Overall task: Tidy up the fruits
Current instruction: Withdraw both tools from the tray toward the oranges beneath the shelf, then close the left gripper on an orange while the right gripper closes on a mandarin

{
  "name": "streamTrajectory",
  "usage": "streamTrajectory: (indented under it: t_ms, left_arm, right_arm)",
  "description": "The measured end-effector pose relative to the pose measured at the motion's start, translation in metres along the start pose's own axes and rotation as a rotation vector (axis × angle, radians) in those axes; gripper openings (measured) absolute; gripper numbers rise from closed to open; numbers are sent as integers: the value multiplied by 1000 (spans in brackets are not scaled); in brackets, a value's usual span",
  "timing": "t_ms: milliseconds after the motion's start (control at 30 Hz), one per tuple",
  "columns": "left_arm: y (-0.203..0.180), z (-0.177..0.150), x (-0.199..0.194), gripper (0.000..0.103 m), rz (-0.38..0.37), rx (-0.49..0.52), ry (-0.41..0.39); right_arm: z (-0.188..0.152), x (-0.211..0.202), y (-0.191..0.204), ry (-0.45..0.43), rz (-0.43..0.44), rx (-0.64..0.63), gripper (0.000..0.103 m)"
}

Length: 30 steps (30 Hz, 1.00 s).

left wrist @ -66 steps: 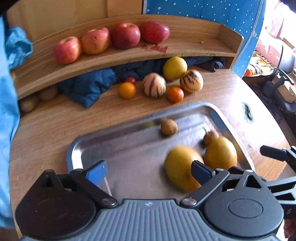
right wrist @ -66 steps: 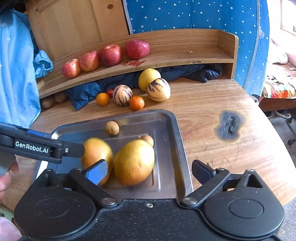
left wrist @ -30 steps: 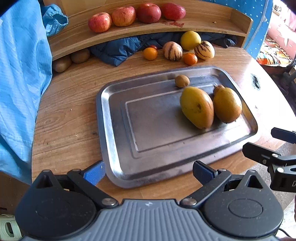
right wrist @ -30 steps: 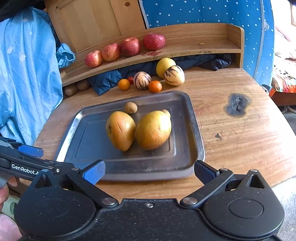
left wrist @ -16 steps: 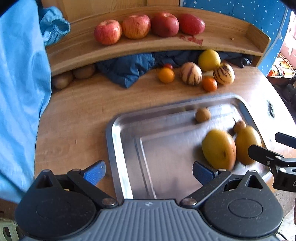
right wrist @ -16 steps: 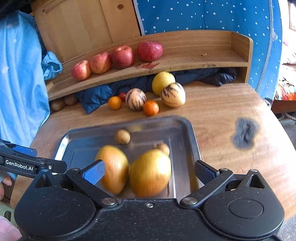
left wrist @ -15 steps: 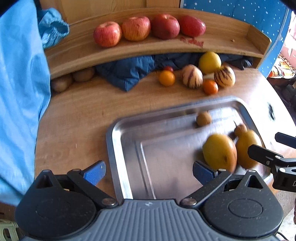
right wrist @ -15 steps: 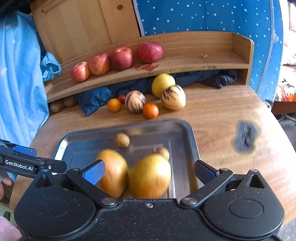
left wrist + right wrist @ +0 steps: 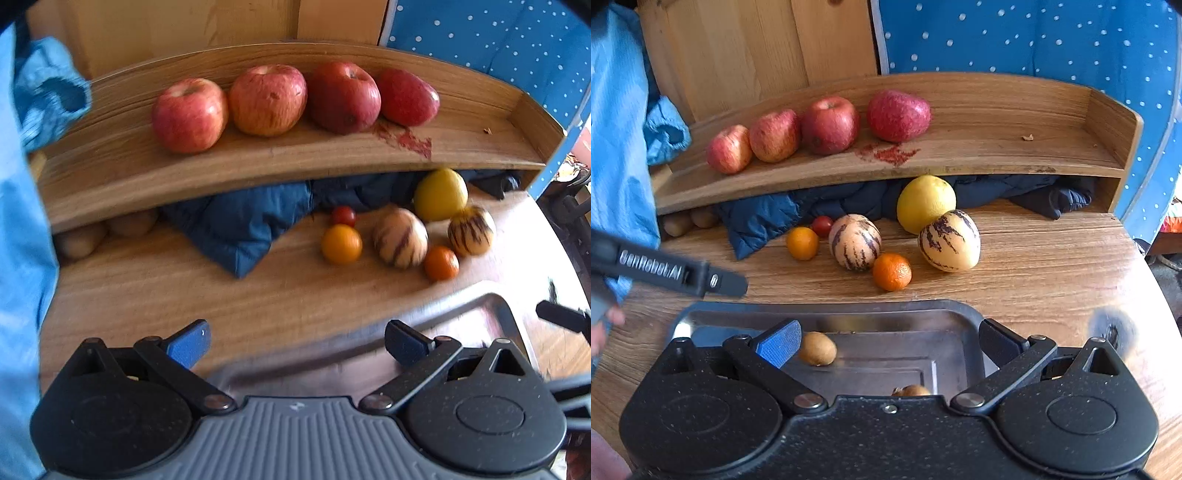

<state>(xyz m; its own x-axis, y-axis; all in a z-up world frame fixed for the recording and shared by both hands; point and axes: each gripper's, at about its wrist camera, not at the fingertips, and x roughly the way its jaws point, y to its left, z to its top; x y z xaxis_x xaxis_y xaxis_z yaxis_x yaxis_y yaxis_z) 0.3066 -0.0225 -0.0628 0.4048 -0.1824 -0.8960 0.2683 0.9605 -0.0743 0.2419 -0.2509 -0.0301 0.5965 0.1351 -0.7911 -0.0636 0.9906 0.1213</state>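
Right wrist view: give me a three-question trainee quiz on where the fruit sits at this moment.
1. True or false: four red apples sit in a row on the wooden shelf.
2. Which lies inside the metal tray? A) the small brown fruit B) the yellow citrus C) the orange mandarin
3. Fill in: the small red tomato lies right behind the ____ round fruit, on the table.

Key: 1 true: leftmost apple, then second apple, third apple, dark red fruit. 2 A. 3 orange.
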Motion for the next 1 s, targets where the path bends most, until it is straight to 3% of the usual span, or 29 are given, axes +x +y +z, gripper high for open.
streamTrajectory:
  t_ms: [433, 567, 767, 833, 1000]
  left_arm:
    - [-14, 37, 51, 102, -45, 107, 15]
    - [-18, 40, 58, 100, -56, 137, 2]
    - [-20, 42, 64, 88, -90, 145, -22]
    - [-19, 42, 65, 78, -105, 139, -24]
    - [-17, 44, 66, 66, -136, 111, -30]
  right_arm:
    - [22, 45, -4, 71, -50, -24, 102]
    - [26, 56, -1, 75, -58, -39, 96]
    - [30, 66, 6, 85, -52, -49, 85]
    - [30, 68, 7, 88, -51, -54, 82]
    - [32, 74, 9, 94, -55, -54, 75]
